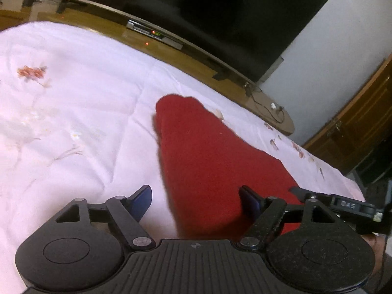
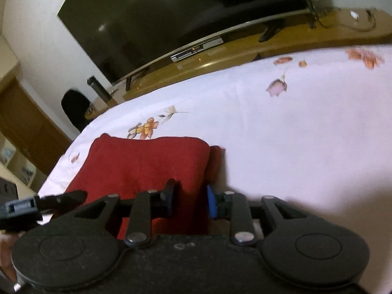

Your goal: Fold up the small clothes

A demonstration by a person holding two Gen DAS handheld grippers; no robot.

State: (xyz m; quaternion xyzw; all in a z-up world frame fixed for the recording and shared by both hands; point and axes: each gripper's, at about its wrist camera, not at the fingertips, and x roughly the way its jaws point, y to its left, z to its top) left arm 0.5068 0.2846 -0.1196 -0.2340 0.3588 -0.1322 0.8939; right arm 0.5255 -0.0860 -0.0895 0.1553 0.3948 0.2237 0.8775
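A small red garment (image 1: 208,156) lies folded on the white flowered bedsheet (image 1: 73,98). My left gripper (image 1: 198,201) is open, its blue pads spread wide on either side of the garment's near end. In the right wrist view the same red garment (image 2: 147,164) lies as a thick folded stack. My right gripper (image 2: 189,199) has its blue pads partly closed around the stack's near right edge, with cloth between them. Part of the other gripper shows at the right edge of the left wrist view (image 1: 343,204) and at the left edge of the right wrist view (image 2: 36,204).
A large dark TV (image 1: 196,14) stands on a long wooden cabinet (image 1: 171,51) beyond the bed, with a set-top box (image 1: 154,34) under it. A wooden door (image 1: 362,127) is on the right. A black chair (image 2: 73,107) stands by the bed's corner.
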